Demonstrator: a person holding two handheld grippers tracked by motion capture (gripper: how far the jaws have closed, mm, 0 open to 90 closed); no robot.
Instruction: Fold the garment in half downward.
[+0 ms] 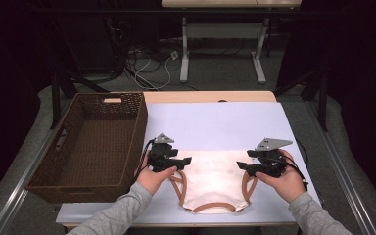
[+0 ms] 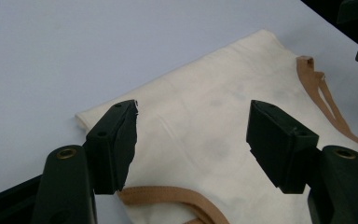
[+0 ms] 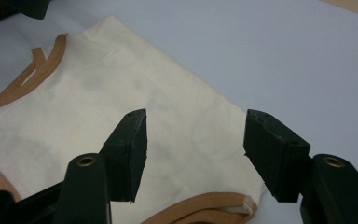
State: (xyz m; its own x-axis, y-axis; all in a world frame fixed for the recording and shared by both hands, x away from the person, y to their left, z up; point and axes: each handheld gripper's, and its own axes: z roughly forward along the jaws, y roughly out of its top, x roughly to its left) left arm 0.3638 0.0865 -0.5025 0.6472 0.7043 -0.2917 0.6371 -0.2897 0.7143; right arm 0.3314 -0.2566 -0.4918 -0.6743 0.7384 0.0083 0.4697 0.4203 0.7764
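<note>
A cream sleeveless top with tan trim (image 1: 214, 180) lies flat near the table's front edge, neck opening toward the person. My left gripper (image 1: 186, 161) hovers at its left side, open, with nothing between the jaws; in the left gripper view the cream top (image 2: 214, 135) lies under the spread jaws of the left gripper (image 2: 191, 135). My right gripper (image 1: 242, 165) hovers at the right side, also open and empty. In the right gripper view the right gripper (image 3: 193, 144) straddles the corner of the top (image 3: 121, 102) near a tan-trimmed armhole (image 3: 200, 207).
A brown woven basket (image 1: 58, 166) stands at the left of the table, empty. A pale lilac mat (image 1: 215, 122) covers the tabletop. Beyond the table are a desk frame (image 1: 220, 49) and cables on the floor.
</note>
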